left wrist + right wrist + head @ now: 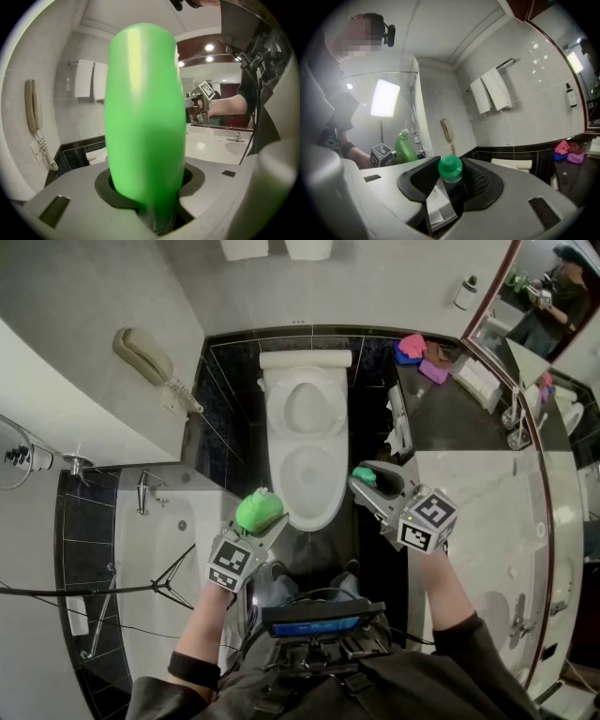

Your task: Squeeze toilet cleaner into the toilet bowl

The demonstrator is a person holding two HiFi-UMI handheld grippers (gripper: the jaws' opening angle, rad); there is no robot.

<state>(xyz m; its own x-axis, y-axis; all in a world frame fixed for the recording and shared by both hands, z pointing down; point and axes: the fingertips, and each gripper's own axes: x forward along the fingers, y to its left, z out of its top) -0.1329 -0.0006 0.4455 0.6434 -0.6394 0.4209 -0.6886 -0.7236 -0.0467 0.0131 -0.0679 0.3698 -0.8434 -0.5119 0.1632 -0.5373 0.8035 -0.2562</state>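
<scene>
- We see the bathtub (155, 559), smooth white and long with rounded ends, along the left side of the head view, framed by glossy black tile.
- The vanity top (497, 512) on the right is pale veined marble with a curved edge under a mirror. Pink and purple soft things (417, 351) lie at the far corner of its darker part.
- The toilet (307, 446) stands between them against the far wall. It is glossy white and oval, and its lid looks to be down.
- Our left gripper (261, 521) is grey plastic with a marker cube. It is over the floor just in front of the toilet's near left edge, and its jaws are clamped on the toilet cleaner bottle (145, 122).
- Our right gripper (370, 482) sits by the toilet's right edge. Its ribbed black pads pinch the cap (450, 168).
- The bottle is bright green, smooth, rounded plastic. It stands up out of the left jaws and is not over the bowl.
- A beige wall phone (141, 357) with a coiled cord hangs on the left wall.
- The cap is small, round and darker green.
</scene>
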